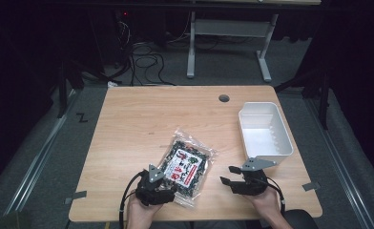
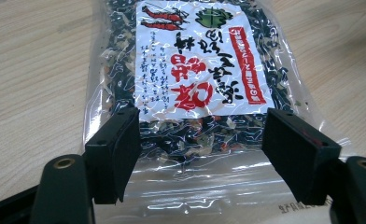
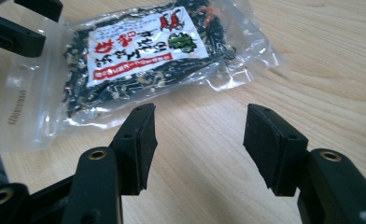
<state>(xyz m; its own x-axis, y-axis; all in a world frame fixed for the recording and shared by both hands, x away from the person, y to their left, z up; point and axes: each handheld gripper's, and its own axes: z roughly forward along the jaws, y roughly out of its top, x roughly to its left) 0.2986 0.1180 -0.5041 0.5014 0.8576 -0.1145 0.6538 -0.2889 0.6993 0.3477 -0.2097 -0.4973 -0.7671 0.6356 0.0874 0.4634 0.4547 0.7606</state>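
- A clear plastic packet of dried seaweed mix (image 1: pixel 186 166) lies flat on the wooden table (image 1: pixel 142 124), near the front edge and a little left of the middle.
- The packet's long axis runs on a slant: its near, empty clear end points toward the front-left corner, and its far end points toward the back-right corner.
- A white printed label with red characters and a red band (image 2: pixel 197 60) covers the middle of the packet; dark flakes fill the plastic around it.
- The left gripper (image 1: pixel 157 187) sits at the packet's near end, close to the front edge of the table. In the left gripper view its two black jaws stand apart over the packet, one toward each long side, with the lower edge of the label between them; whether the pads press on the plastic I cannot tell.
- The right gripper (image 1: pixel 230 175) hovers near the front edge, right of the packet and apart from it. Its jaws stand wide with only bare wood between them.
- A white rectangular plastic bin (image 1: pixel 265 130) stands by the right edge of the table, its long side running front to back, just beyond the right gripper.
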